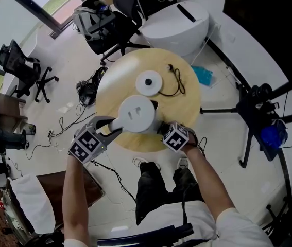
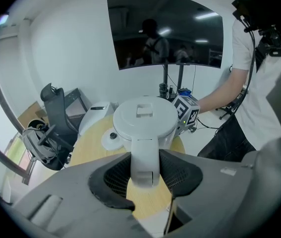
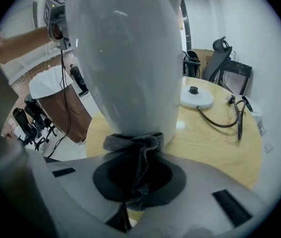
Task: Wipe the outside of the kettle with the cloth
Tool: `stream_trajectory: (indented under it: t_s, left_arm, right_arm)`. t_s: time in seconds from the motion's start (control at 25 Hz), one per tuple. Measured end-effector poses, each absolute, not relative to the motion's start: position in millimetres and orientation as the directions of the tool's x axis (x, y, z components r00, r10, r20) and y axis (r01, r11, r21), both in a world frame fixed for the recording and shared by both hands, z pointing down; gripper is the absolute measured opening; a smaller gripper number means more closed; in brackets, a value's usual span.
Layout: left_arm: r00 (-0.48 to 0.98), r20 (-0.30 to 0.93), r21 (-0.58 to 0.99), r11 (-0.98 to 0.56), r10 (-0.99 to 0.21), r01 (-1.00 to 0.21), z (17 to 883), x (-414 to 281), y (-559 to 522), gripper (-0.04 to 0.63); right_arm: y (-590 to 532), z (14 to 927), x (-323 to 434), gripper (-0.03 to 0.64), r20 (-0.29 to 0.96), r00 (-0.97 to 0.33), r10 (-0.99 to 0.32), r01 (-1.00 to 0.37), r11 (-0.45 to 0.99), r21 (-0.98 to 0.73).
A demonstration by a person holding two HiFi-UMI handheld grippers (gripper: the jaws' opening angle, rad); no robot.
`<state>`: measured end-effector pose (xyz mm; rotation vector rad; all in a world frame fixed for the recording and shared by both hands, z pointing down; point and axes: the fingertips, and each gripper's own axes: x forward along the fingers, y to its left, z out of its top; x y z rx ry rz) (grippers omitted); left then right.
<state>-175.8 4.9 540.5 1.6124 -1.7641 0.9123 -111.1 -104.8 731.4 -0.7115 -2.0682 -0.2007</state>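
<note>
The white kettle [image 1: 135, 113] stands near the front of a round wooden table [image 1: 187, 104]. In the left gripper view the kettle's handle [image 2: 144, 158] sits between the jaws, and my left gripper [image 2: 145, 175] is shut on it. My right gripper [image 3: 133, 182] is shut on a grey cloth [image 3: 134, 144]. The bunched cloth presses against the low part of the kettle's wall [image 3: 130, 58]. In the head view the left gripper [image 1: 110, 127] is at the kettle's left and the right gripper [image 1: 161, 129] at its right. There the cloth is hidden.
The kettle's round white base [image 1: 149, 82] lies behind it on the table, with a black cord [image 1: 178, 82] curling to the right. On the floor are office chairs [image 1: 24, 66], cables, a black tripod [image 1: 251, 109] and a large white bin [image 1: 179, 24].
</note>
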Motion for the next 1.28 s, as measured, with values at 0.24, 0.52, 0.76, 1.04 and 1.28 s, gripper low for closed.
stream_trajectory:
  t_s: [0.24,0.52,0.76,1.04,1.28]
  left_arm:
    - [-0.147,0.79,-0.093,0.121,-0.596,-0.988,542,-171,7,0.17]
    - [-0.206,0.764,-0.066,0.244,-0.611,-0.968,544,-164,6,0.17]
    - [-0.294,0.742,-0.054,0.384,-0.603,-0.922,546,-158,-1,0.17]
    - [-0.403,0.697,0.017,0.576,-0.593,-0.817,547,-140,-14,0.173]
    - [-0.431,0.626,0.184,0.66,-0.65,-0.728,545,-110,-32,0.186]
  right_arm:
    - [-105,729,-114,0.031,0.809,-0.434,0.396,0.538,0.834,-0.12]
    - [-104,672,-116,0.031,0.746,-0.518,0.419,0.551,0.83,-0.084]
    - [-93,611,-109,0.031,0.657,-0.579,0.483,0.555,0.824,-0.116]
    - [-95,573,-108,0.031,0.601,-0.665,0.443,0.495,0.864,-0.089]
    - [-117,571,-109,0.031,0.608,-0.683,0.406,0.461,0.885,-0.074]
